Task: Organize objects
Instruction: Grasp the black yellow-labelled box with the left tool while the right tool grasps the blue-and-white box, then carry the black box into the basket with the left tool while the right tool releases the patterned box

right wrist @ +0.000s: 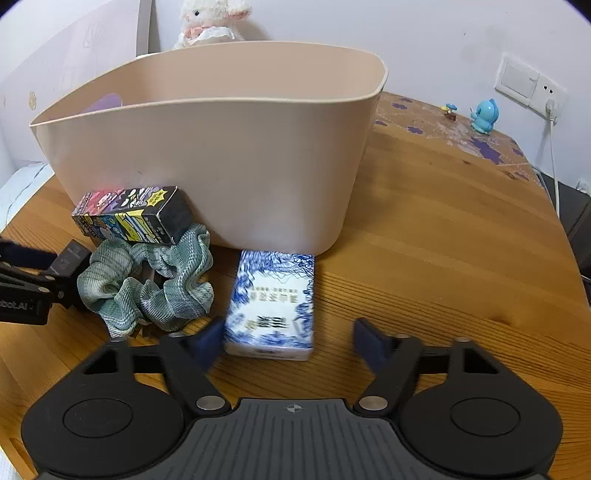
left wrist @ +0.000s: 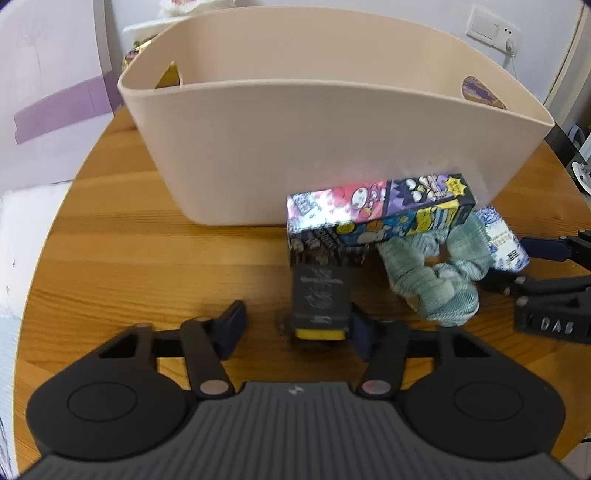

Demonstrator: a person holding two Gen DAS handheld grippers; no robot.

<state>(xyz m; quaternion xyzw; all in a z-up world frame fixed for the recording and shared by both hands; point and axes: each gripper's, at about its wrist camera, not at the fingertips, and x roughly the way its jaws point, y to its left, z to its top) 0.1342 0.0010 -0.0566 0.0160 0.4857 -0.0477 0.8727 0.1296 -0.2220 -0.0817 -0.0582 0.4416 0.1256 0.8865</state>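
Note:
A beige plastic basket [left wrist: 325, 155] [right wrist: 207, 162] stands on the round wooden table. In front of it lie a cartoon-print box [left wrist: 380, 214] [right wrist: 129, 216], a green scrunchie [left wrist: 432, 277] [right wrist: 147, 284], a blue-and-white tissue pack [right wrist: 271, 302] [left wrist: 504, 240] and a small dark box with a yellow end [left wrist: 320, 301]. My left gripper [left wrist: 299, 326] is open around the dark box, whose right side touches the right finger. My right gripper [right wrist: 290, 339] is open around the near end of the tissue pack.
The wooden table [right wrist: 443, 240] extends right of the basket. A blue figurine [right wrist: 484, 116] and a tiny toy [right wrist: 450, 110] stand on a patterned mat at the back right. A plush toy [right wrist: 210, 22] sits behind the basket. A wall socket [right wrist: 543, 96] has a cord.

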